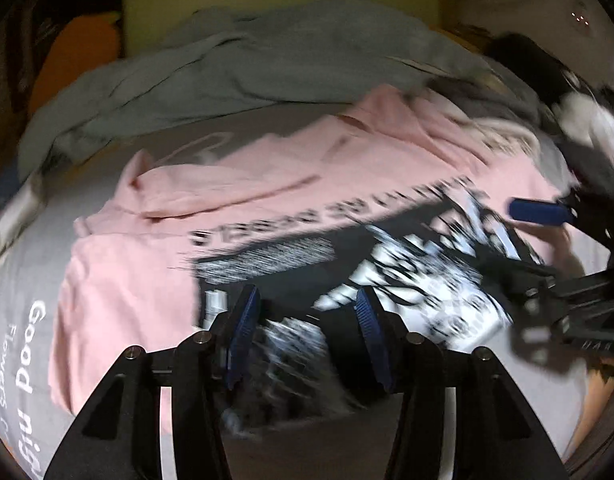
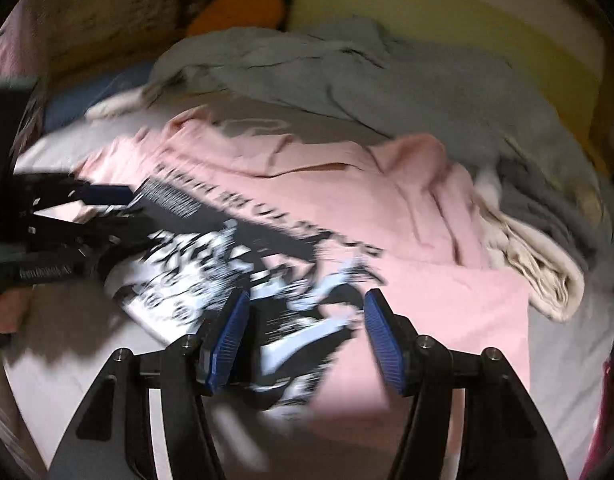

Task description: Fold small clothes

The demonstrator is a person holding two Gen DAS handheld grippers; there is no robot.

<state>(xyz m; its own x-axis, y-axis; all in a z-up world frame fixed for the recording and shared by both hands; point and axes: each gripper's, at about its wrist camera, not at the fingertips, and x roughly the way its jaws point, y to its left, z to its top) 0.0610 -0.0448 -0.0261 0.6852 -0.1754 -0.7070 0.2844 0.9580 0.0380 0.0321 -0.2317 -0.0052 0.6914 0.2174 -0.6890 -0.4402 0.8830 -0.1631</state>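
Note:
A pink T-shirt [image 1: 267, 184] [image 2: 387, 208] with a black-and-white print [image 1: 407, 280] [image 2: 187, 248] lies spread on the bed, its sleeves and top part rumpled. My left gripper [image 1: 306, 296] hovers over the printed area with its jaws apart; blurred print shows in the gap, and the pads do not press on it. My right gripper [image 2: 307, 298] stands open the same way over the print's edge. Each gripper appears in the other's view, the right gripper [image 1: 527, 240] at the right and the left gripper [image 2: 111, 212] at the left. Both views are motion-blurred.
A grey-green blanket [image 1: 267, 52] [image 2: 387, 80] is heaped behind the shirt. A folded beige cloth [image 2: 539, 264] and grey fabric lie at the shirt's right. The grey sheet [image 1: 31, 280] carries "Good night" lettering. An orange cushion [image 1: 79, 48] [image 2: 243, 8] sits at the back.

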